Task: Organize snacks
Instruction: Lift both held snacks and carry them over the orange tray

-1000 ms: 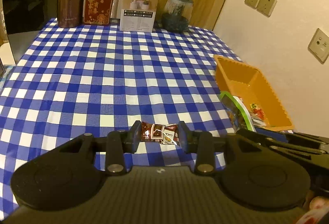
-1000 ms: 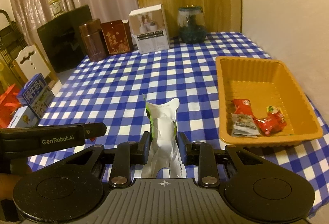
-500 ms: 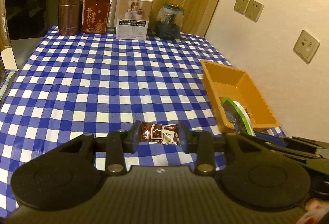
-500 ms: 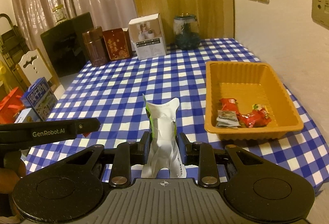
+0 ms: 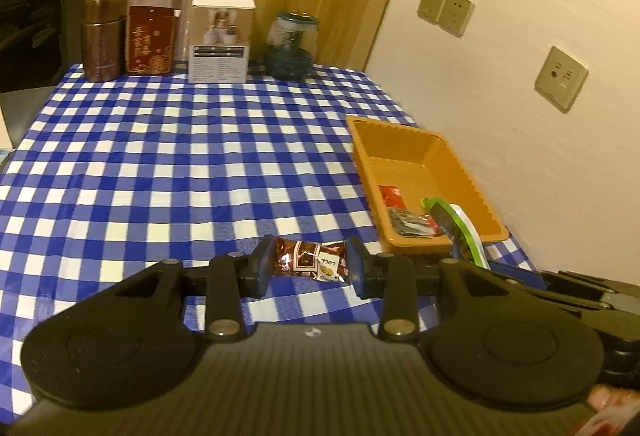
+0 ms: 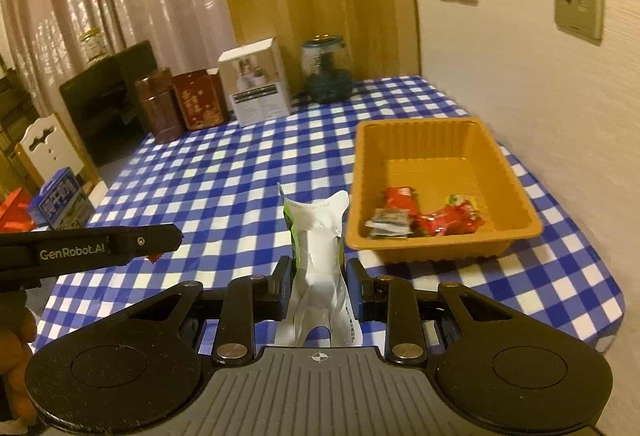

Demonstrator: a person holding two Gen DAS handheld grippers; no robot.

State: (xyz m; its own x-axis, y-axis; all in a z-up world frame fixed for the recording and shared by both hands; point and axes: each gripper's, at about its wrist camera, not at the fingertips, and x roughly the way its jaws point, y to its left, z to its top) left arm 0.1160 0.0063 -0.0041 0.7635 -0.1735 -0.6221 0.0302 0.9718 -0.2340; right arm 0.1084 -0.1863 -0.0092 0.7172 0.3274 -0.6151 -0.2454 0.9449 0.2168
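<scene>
My left gripper [image 5: 310, 266] is shut on a small brown snack packet [image 5: 310, 261], held crosswise above the blue checked tablecloth [image 5: 180, 164]. My right gripper [image 6: 318, 284] is shut on an upright white and green snack pouch [image 6: 318, 248]; the same pouch [image 5: 460, 232] shows at the right in the left wrist view. The orange tray [image 6: 520, 196] lies ahead and right of both grippers, by the wall, with red packets [image 6: 448, 222] and a grey one [image 6: 390, 222] at its near end. The left gripper's body [image 6: 92, 246] crosses the left of the right wrist view.
Along the table's far edge stand a brown canister [image 5: 102, 36], a red tin [image 5: 150, 38], a white box [image 5: 220, 40] and a dark glass jar [image 5: 292, 44]. The wall with sockets [image 5: 560, 78] runs along the right. A white chair [image 6: 44, 144] and boxes sit off the table's left side.
Both grippers have drawn back and risen a little with their snacks, so the table and tray look farther away and more of the wall shows. Neither grip has changed.
</scene>
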